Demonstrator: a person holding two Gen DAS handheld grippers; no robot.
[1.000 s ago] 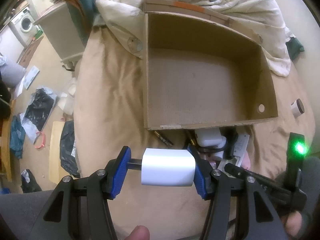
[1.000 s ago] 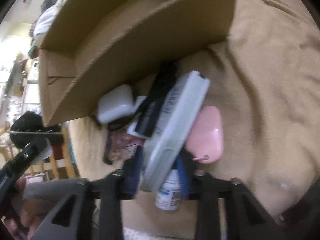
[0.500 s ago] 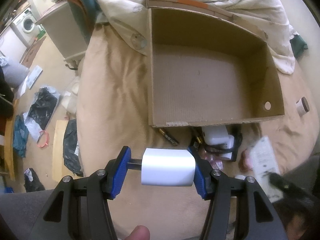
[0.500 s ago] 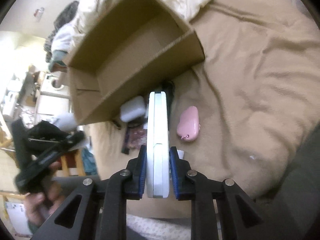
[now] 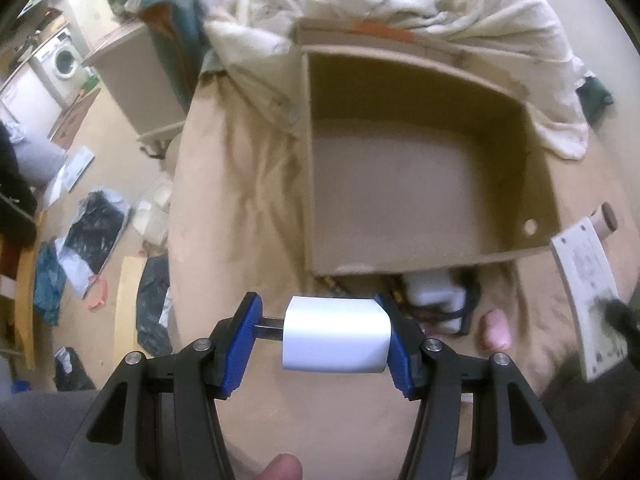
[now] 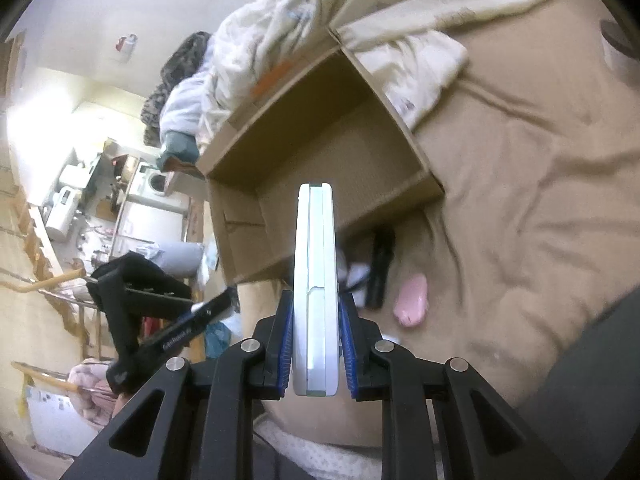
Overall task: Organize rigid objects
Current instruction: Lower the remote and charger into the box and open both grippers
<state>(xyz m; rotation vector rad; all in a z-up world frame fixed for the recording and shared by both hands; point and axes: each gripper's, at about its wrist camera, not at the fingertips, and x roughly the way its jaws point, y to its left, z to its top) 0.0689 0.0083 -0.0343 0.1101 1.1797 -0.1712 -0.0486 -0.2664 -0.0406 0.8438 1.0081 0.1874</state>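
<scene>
Through the left wrist camera, the left gripper (image 5: 326,336) points steeply down at the bed and is clamped on a white plug adapter (image 5: 336,334): its right blue pad presses the white body, its left pad bears on the metal prongs that stick out sideways. Straight ahead of the fingers, the open cardboard box (image 5: 424,184) lies on the tan bedsheet (image 5: 240,208), nothing showing inside it. Between the gripper and the box's near wall sits a small heap: a white charger block (image 5: 430,286) tangled in a black cable (image 5: 468,304), with a pink case (image 5: 496,330) just to the right of it. Farther right, a flat white device (image 5: 588,292) hangs in the air, its printed face turned this way. A crumpled cream duvet (image 5: 400,8) lies beyond the box.

Through the right wrist camera, the right gripper (image 6: 316,344) has its jaws closed tight on that flat white device (image 6: 314,276), held edge-on and upright between the blue pads, clear of the bed. The box (image 6: 320,152) stands ahead, beyond the device's tip. Below and right of the fingers, a black object (image 6: 380,268) and the pink case (image 6: 412,300) rest on the sheet. At the left, the other gripper's black frame (image 6: 140,304) is in the person's hand.
</scene>
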